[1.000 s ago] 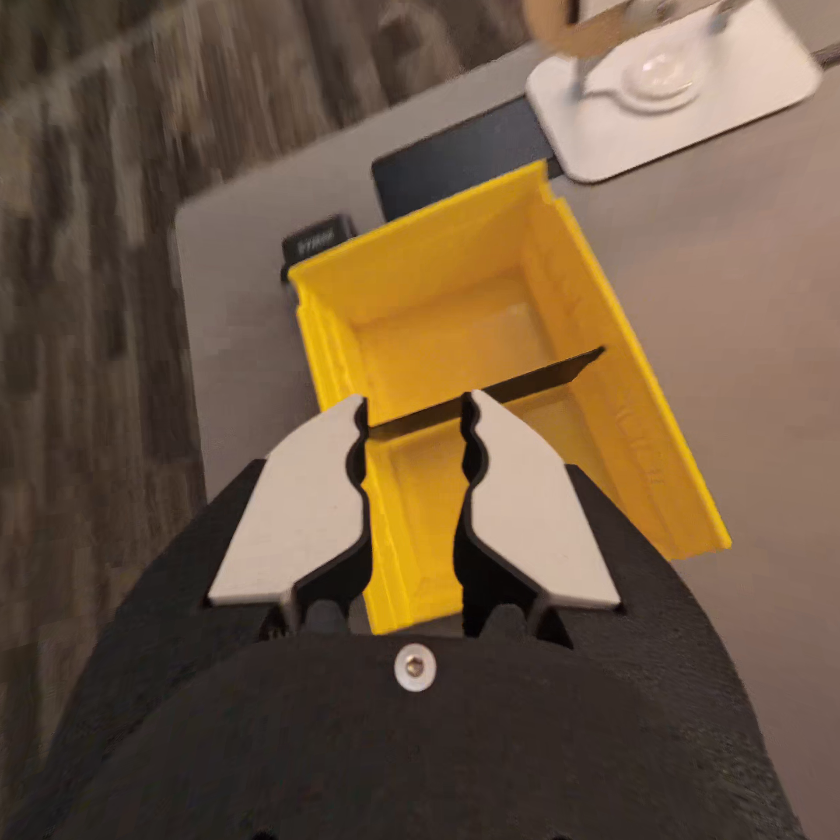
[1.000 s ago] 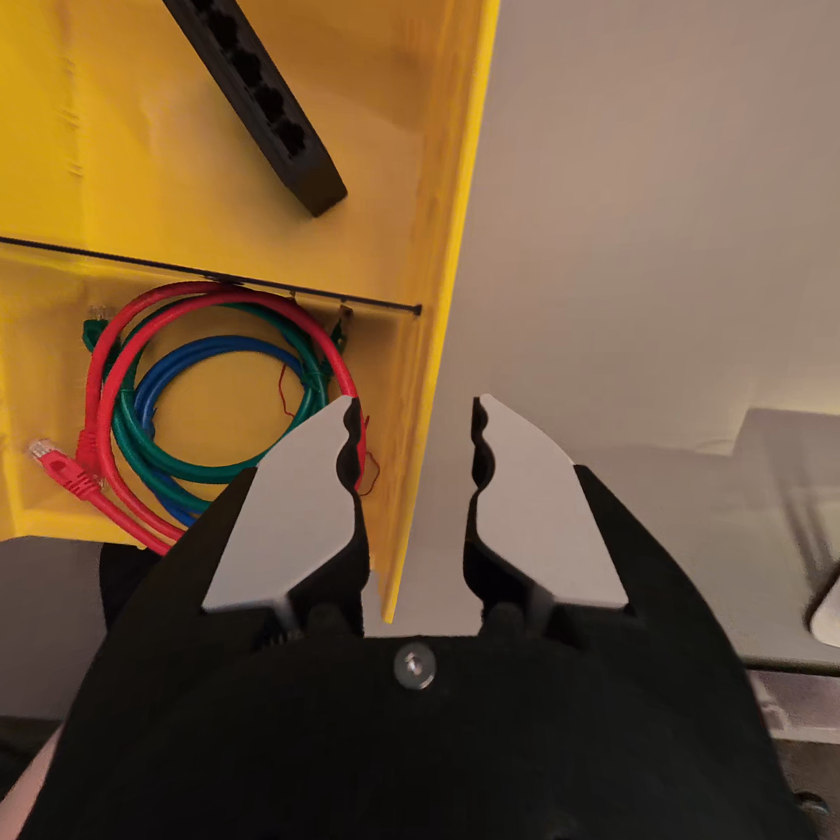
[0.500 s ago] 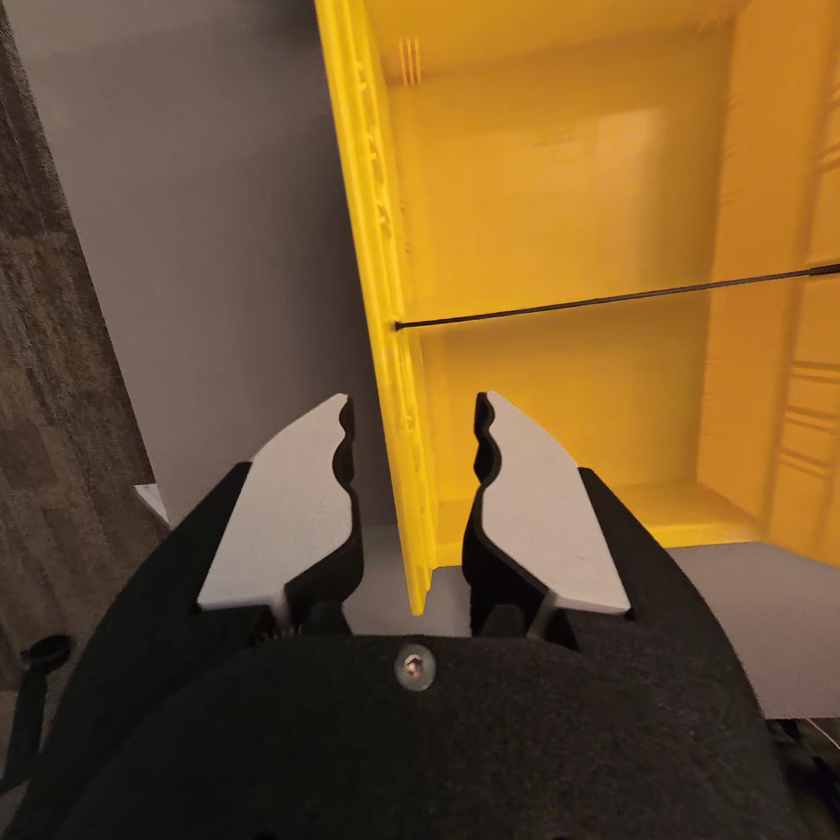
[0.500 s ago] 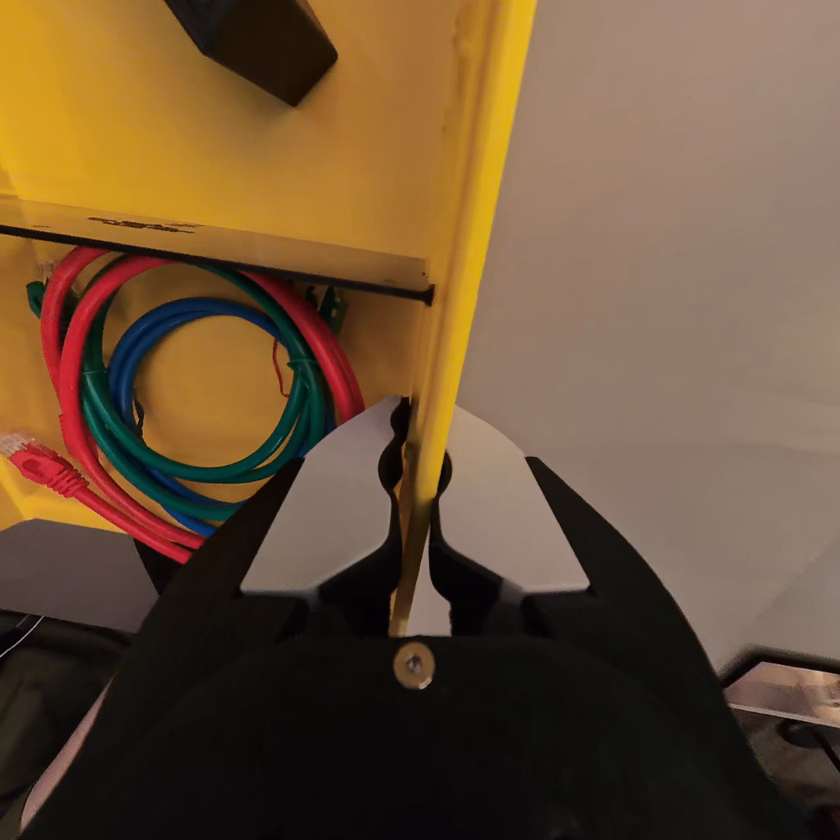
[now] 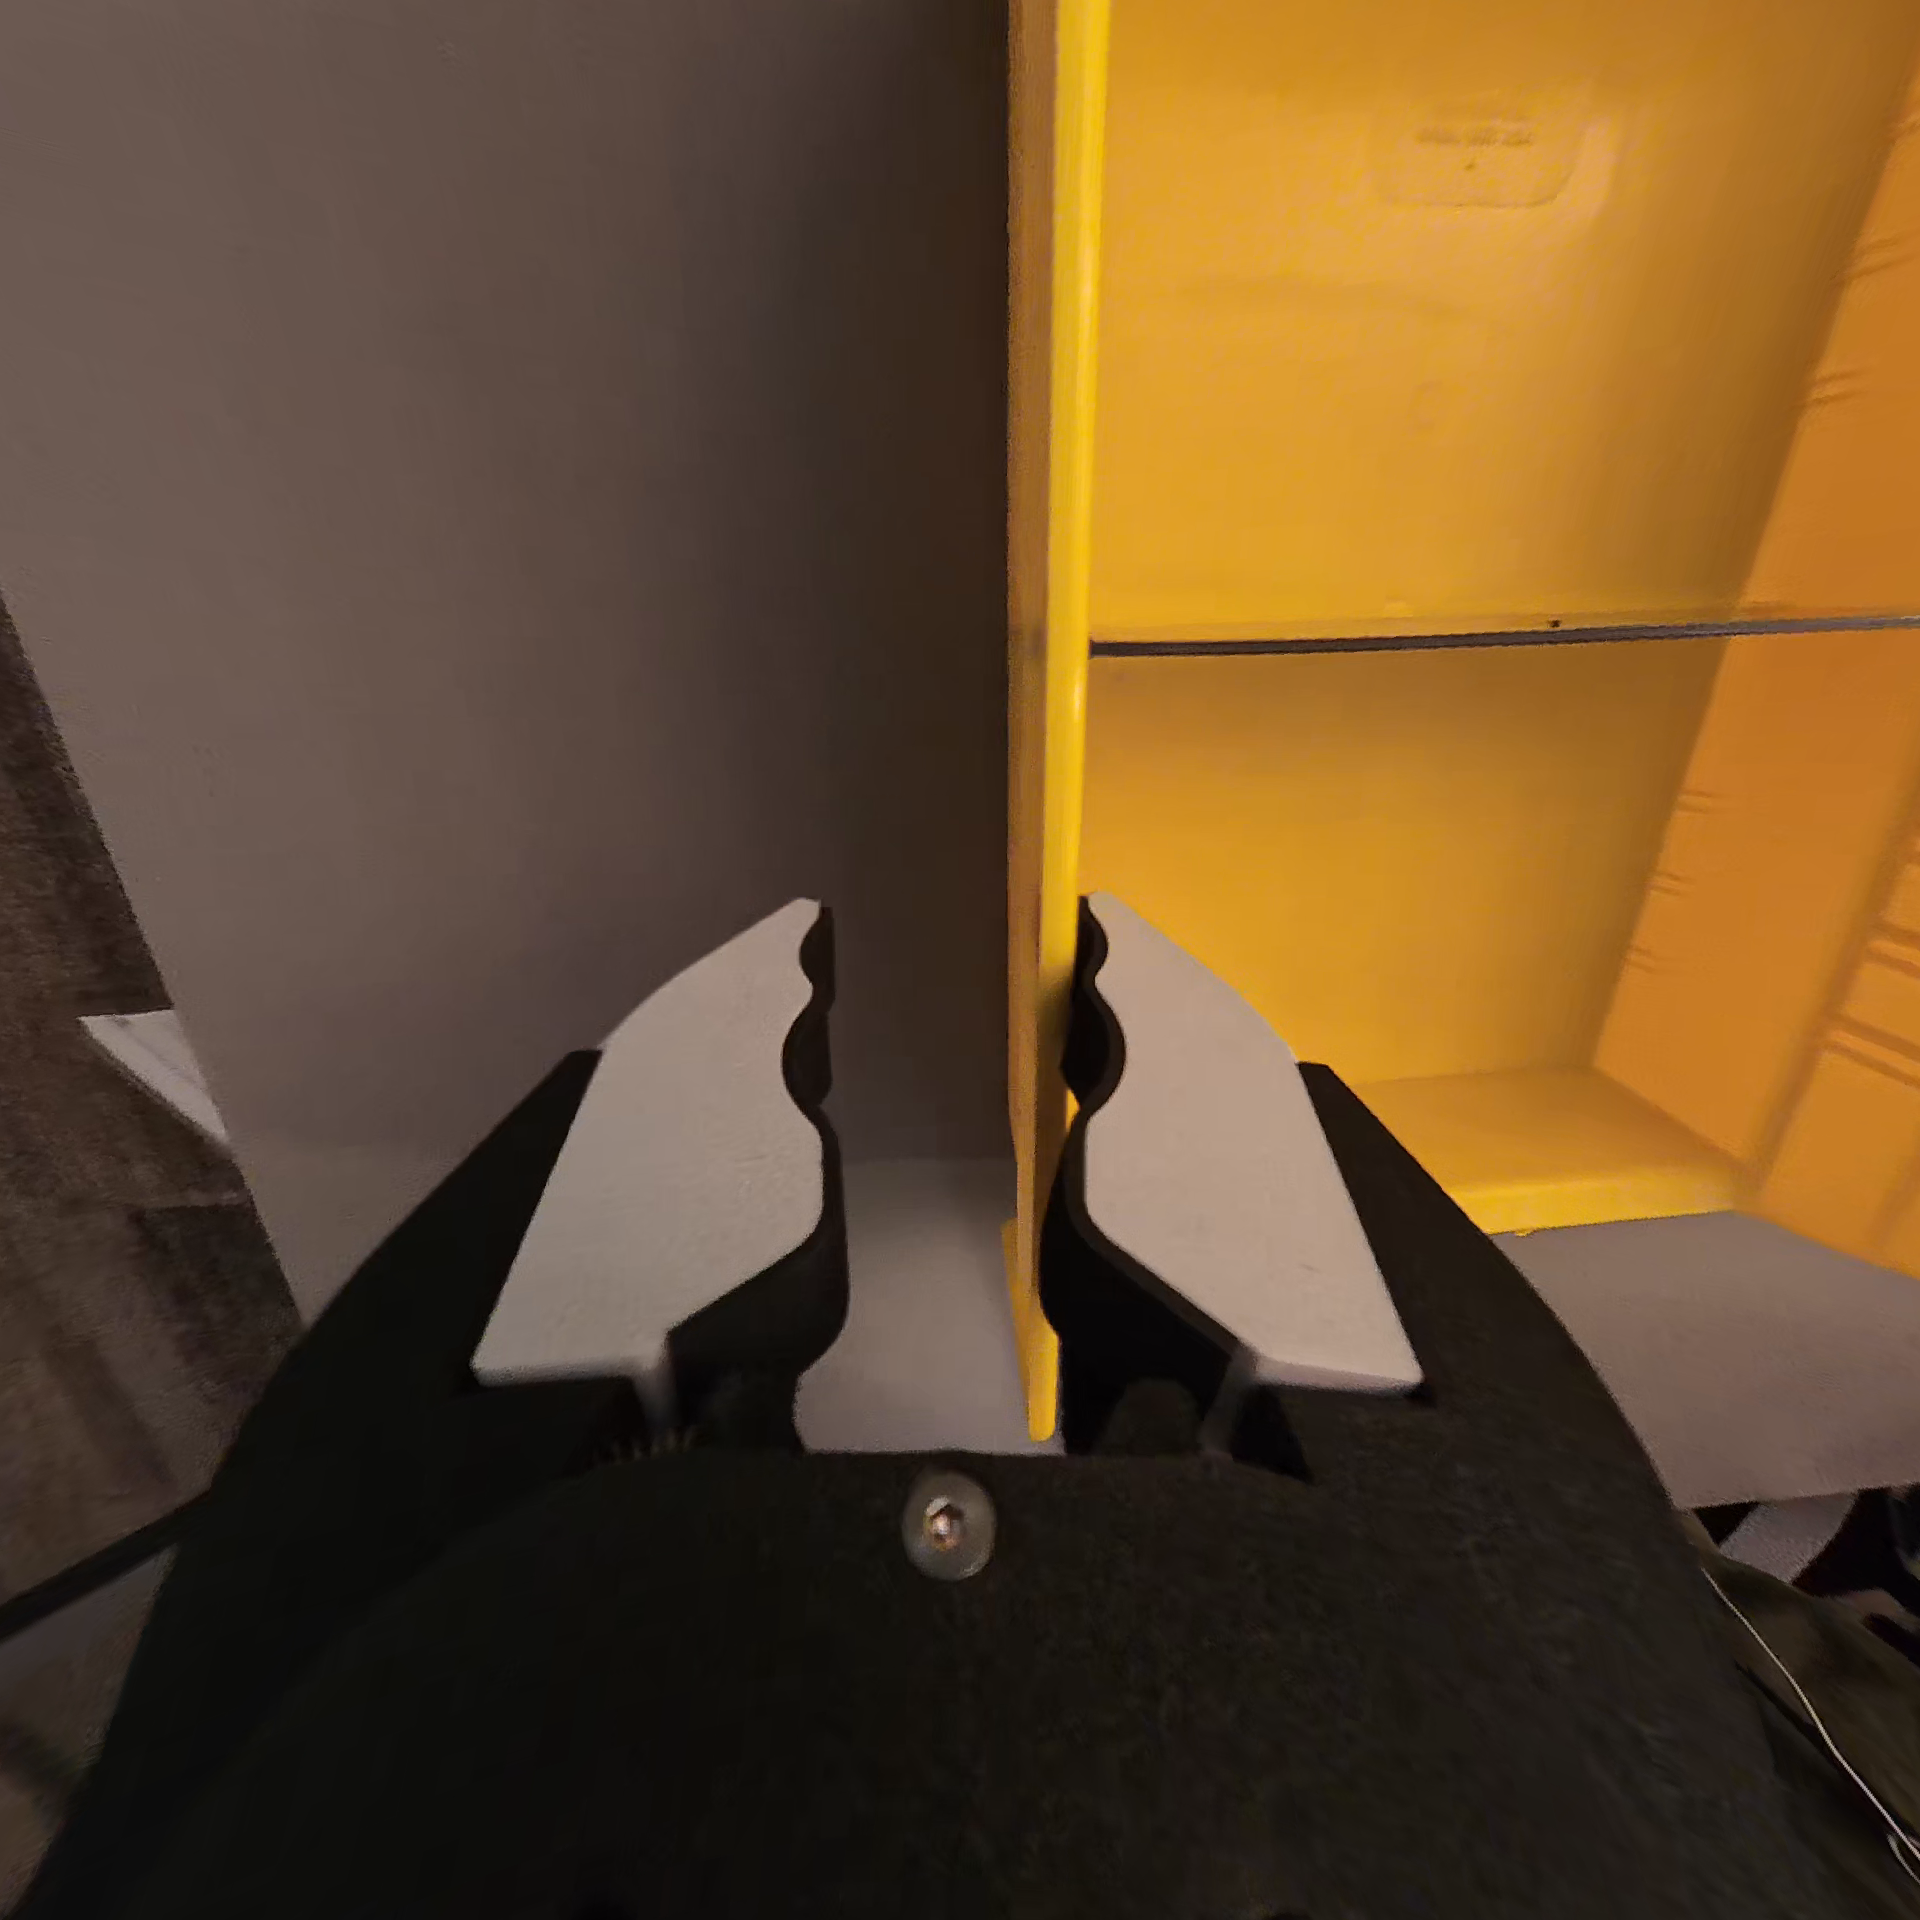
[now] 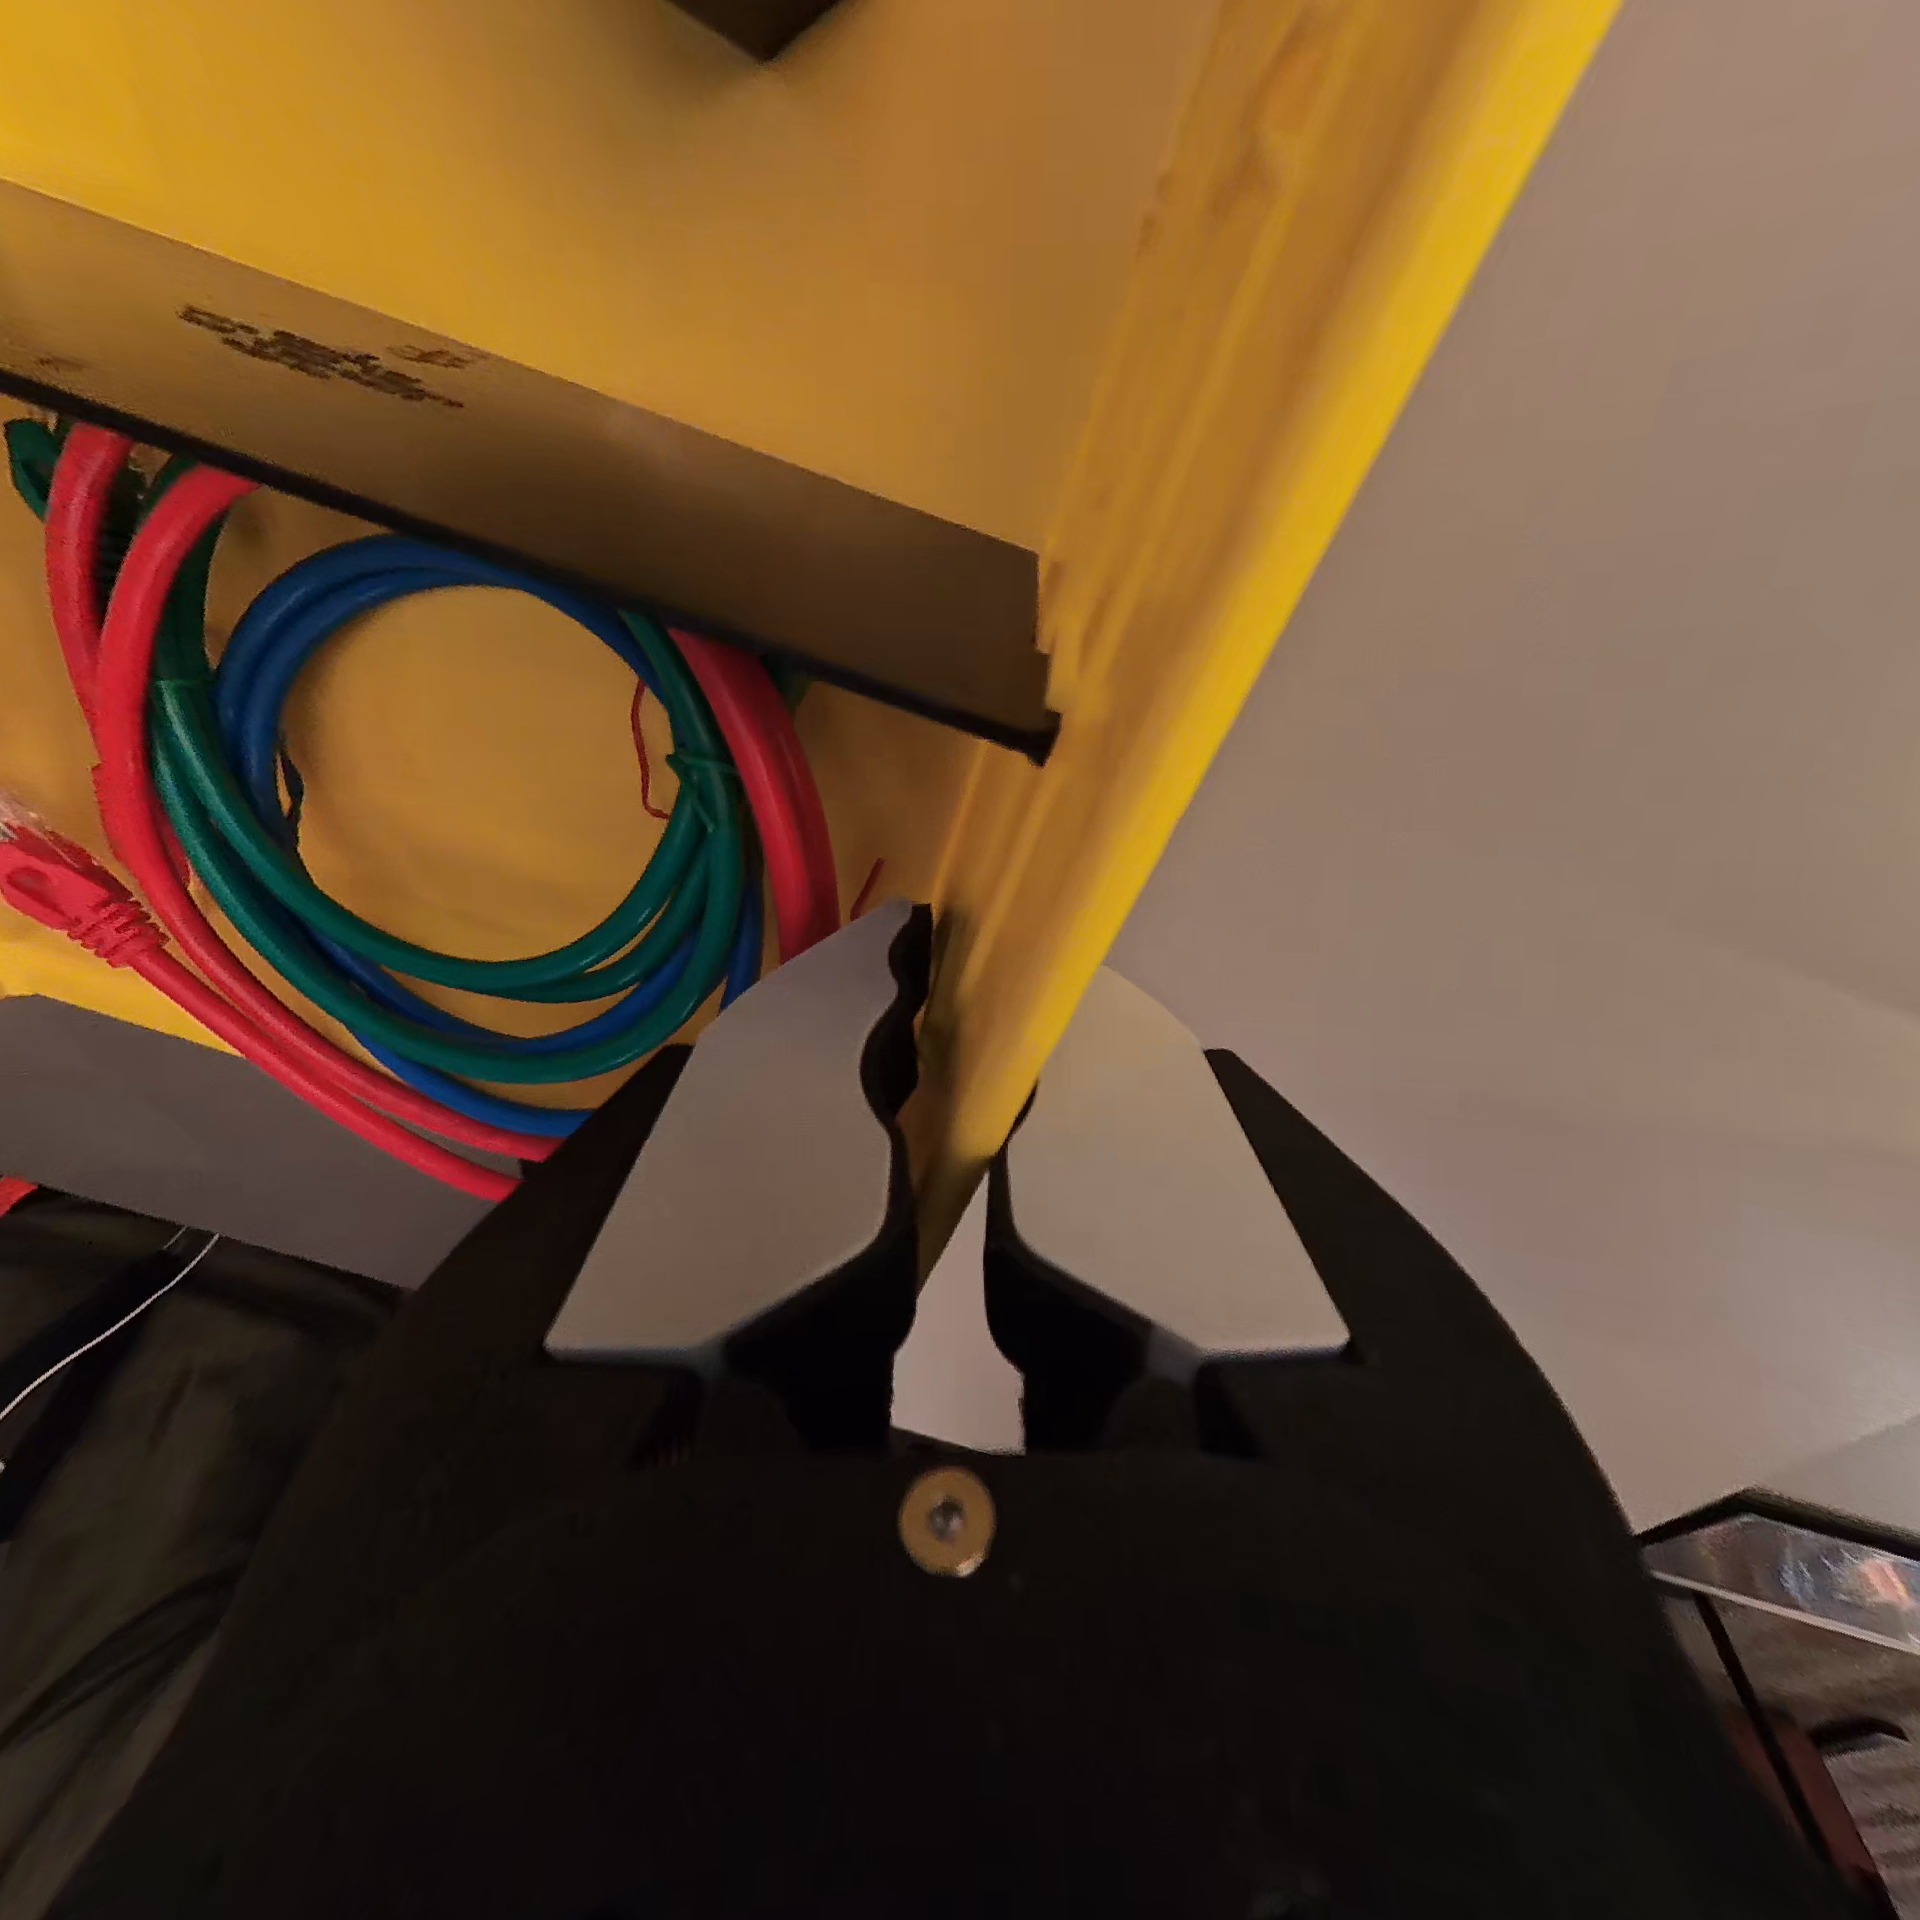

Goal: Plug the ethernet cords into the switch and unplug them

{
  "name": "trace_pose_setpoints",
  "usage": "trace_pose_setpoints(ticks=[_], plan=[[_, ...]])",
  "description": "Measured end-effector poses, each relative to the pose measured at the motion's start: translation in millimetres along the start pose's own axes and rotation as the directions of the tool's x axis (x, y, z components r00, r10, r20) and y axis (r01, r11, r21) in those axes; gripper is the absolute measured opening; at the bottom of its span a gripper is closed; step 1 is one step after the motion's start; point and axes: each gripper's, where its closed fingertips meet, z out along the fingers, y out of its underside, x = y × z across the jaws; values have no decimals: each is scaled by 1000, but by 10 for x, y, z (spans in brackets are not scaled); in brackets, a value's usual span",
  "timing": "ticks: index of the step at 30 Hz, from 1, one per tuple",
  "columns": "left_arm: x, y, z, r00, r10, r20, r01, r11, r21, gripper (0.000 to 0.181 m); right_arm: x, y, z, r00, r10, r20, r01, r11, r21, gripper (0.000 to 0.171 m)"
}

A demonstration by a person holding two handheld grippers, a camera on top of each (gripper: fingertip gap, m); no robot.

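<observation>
A yellow bin [image 5: 1049, 416] with a thin black divider [image 5: 1507, 629] stands on a grey table. My left gripper [image 5: 954, 914] is open and straddles the bin's left wall. Its right finger touches the wall and its left finger stands apart. The bin compartments in this view are bare. My right gripper [image 6: 1003, 945] is shut on the bin's right wall [image 6: 1247, 520]. Coiled red [image 6: 114, 727], green [image 6: 468, 966] and blue [image 6: 416, 566] ethernet cords lie in the near compartment. A corner of the black switch [image 6: 769, 26] shows beyond the divider [image 6: 520, 561].
The grey table top [image 5: 520, 520] runs left of the bin and also right of it [image 6: 1558, 727]. Carpet [image 5: 62, 1143] lies past the table's left edge. A dark glass-like surface [image 6: 1787, 1600] sits at lower right. Dark fabric [image 6: 156, 1403] is below the bin's near end.
My left gripper swung from above the bin down onto its left wall and narrowed slightly. My right gripper shut on the right wall, and the bin now looks tilted in its view.
</observation>
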Motion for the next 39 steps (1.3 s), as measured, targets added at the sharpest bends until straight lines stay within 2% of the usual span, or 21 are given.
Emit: trace_pose_setpoints(ticks=[5, 11, 14, 19, 26, 35, 39], plan=[[75, -17, 65, 999, 14, -33, -15, 1000, -22, 30, -367, -127, 39, 999, -33, -2, 33, 998, -50, 7], [199, 128, 233, 995, 34, -93, -48, 987, -155, 10, -880, -347, 131, 998, -67, 0, 67, 996, -65, 7], [169, 144, 267, 997, 80, -18, -82, 978, -192, 6, -1076, -419, 166, 998, -67, -7, 67, 996, -65, 7], [386, 168, 283, 991, 131, -38, -136, 964, -230, 7, -1251, -465, 198, 998, -61, -24, 60, 996, -62, 6], [663, 206, 306, 967, 254, 22, -236, 925, -298, 19, -1301, -450, 214, 999, 23, -47, -26, 998, -62, 6], [860, 298, 304, 936, 349, 43, -312, 881, -354, 30, -1417, -407, 247, 996, -31, -81, 24, 996, -85, 13], [889, 303, 305, 939, 344, 20, -316, 883, -347, 29, -1436, -388, 285, 996, -49, -73, 40, 993, -111, 14]])
